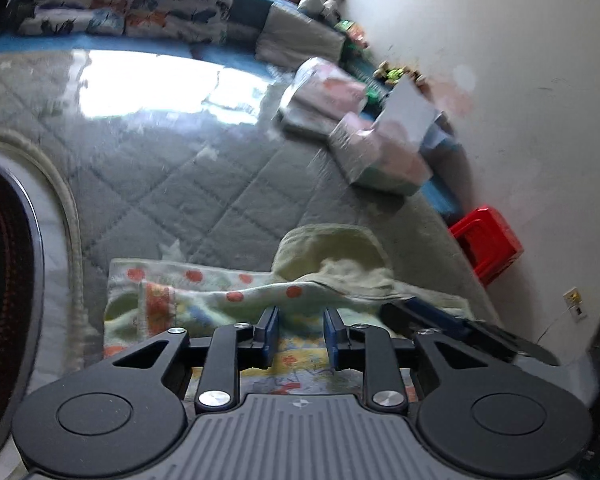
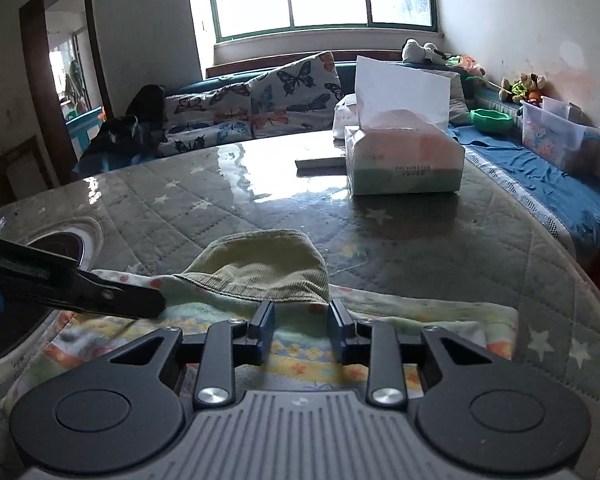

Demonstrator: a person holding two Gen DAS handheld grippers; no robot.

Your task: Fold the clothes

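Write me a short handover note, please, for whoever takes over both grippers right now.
Left gripper: open, empty, low over the patterned garment.
Right gripper: open, empty, at the garment's near edge, facing the green corduroy piece.
Both clothes lie on the quilted table, the corduroy piece on top; tissue box behind them.
Done: garment looks partly folded.
Left: grip and finish the folds.

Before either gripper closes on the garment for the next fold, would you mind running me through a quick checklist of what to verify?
1. Left gripper open, nothing between its fingers: ok.
2. Right gripper open, nothing held: ok.
3. Printed garment lying flat on the table: ok.
4. Green corduroy piece smoothed flat: not ok, it bulges upward.
5. Tissue box apart from the garment: ok.
6. Fingertips touching the fabric: cannot tell.
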